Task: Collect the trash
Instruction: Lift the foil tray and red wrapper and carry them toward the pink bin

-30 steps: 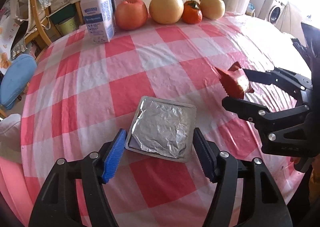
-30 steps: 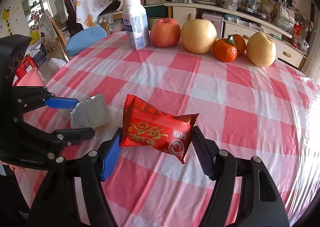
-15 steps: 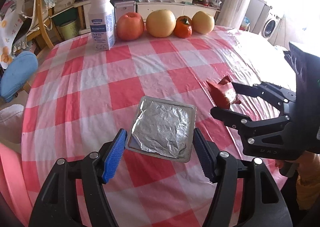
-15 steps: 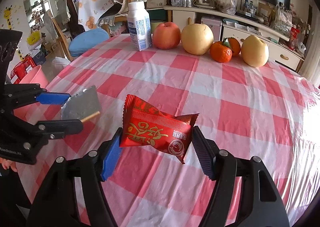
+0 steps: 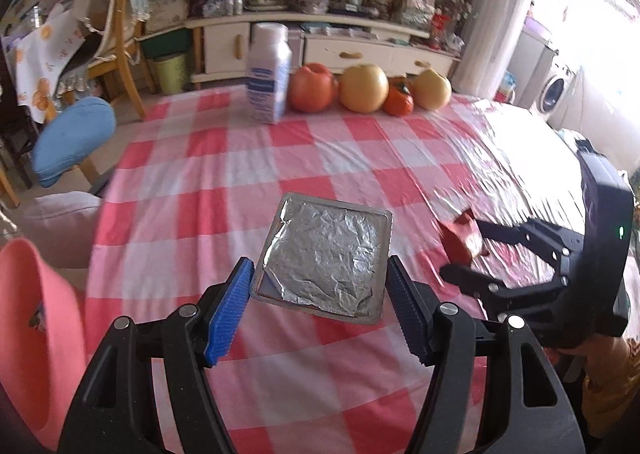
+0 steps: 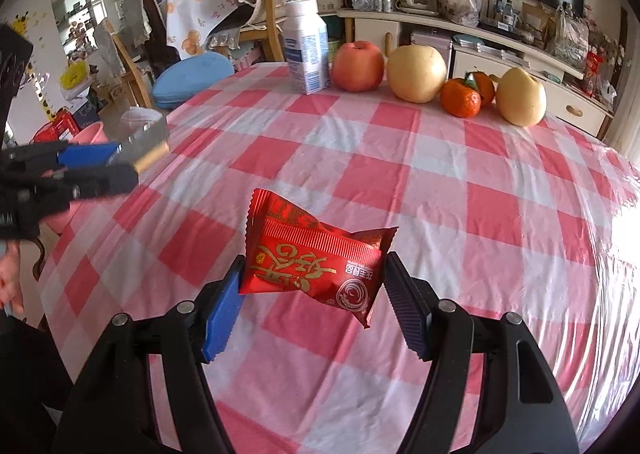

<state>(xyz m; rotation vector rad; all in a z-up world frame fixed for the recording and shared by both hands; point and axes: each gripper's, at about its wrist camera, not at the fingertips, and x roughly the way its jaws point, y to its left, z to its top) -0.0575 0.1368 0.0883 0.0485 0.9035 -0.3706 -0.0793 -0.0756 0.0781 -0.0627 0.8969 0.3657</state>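
My left gripper (image 5: 320,306) is shut on a flat silver foil packet (image 5: 326,254) and holds it above the red-and-white checked table (image 5: 224,182). My right gripper (image 6: 314,304) is shut on a red snack wrapper (image 6: 316,262), also lifted off the table. The right gripper with the wrapper shows at the right of the left wrist view (image 5: 464,254). The left gripper with the foil packet shows at the left of the right wrist view (image 6: 120,166). A pink bin (image 5: 36,334) stands beside the table at the lower left.
At the table's far edge stand a white bottle (image 5: 268,74), a red apple (image 5: 314,92), two yellow pears (image 5: 364,88) and an orange fruit (image 5: 398,100). A blue-cushioned chair (image 5: 72,140) and a white bin (image 5: 60,228) stand left of the table.
Both grippers have risen and drawn back from the table with their items still held. The pink bin has come into the left wrist view.
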